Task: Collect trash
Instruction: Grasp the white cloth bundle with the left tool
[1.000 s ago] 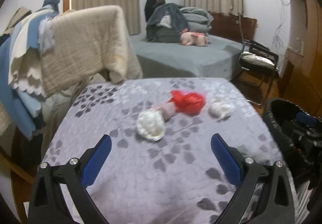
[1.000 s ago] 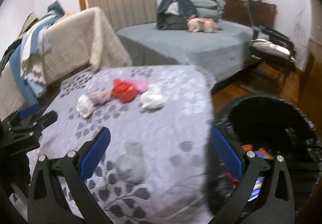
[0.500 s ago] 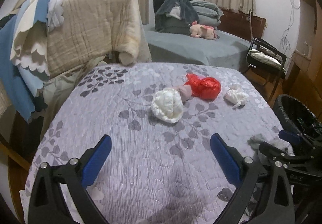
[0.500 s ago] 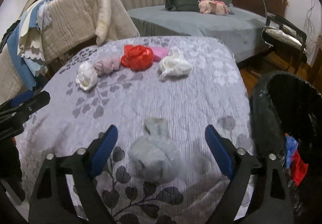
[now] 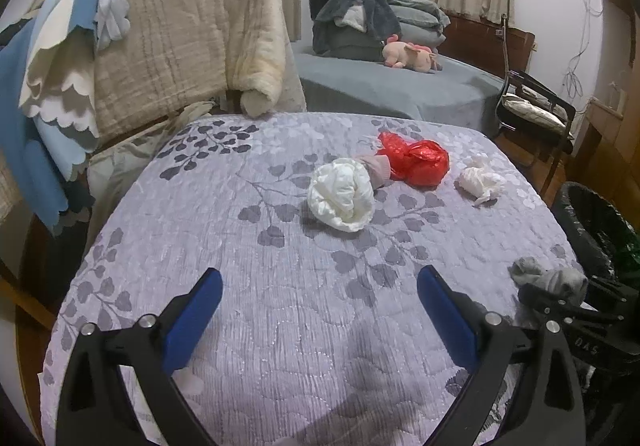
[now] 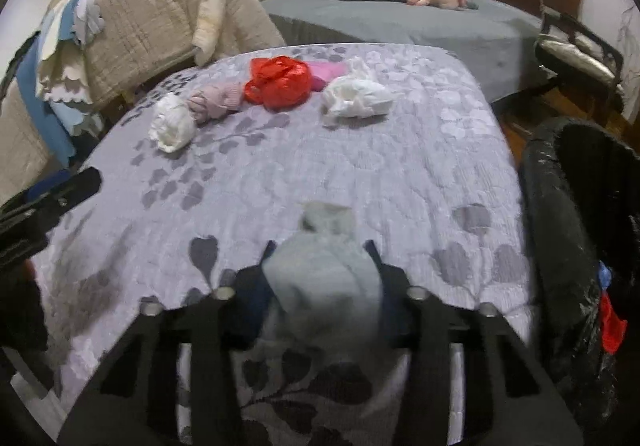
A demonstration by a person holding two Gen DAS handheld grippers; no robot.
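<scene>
Grey wad (image 6: 324,278) at the table's (image 5: 280,326) near right edge, clamped in right tongs (image 6: 320,274) just left of the black bin (image 6: 560,205); left tongs (image 5: 318,310) wide open, empty, white wad (image 5: 342,193) ahead.

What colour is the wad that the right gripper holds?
Pale grey wad, shown best in the right wrist view.

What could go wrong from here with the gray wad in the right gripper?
1. The right gripper pinches only the near part of the gray wad; the loose far end could slip out on the way to the bin.
2. The wad rests on the quilt, so the fingers may snag it on lifting.
3. The left gripper sits open close by; the arms could bump.
</scene>
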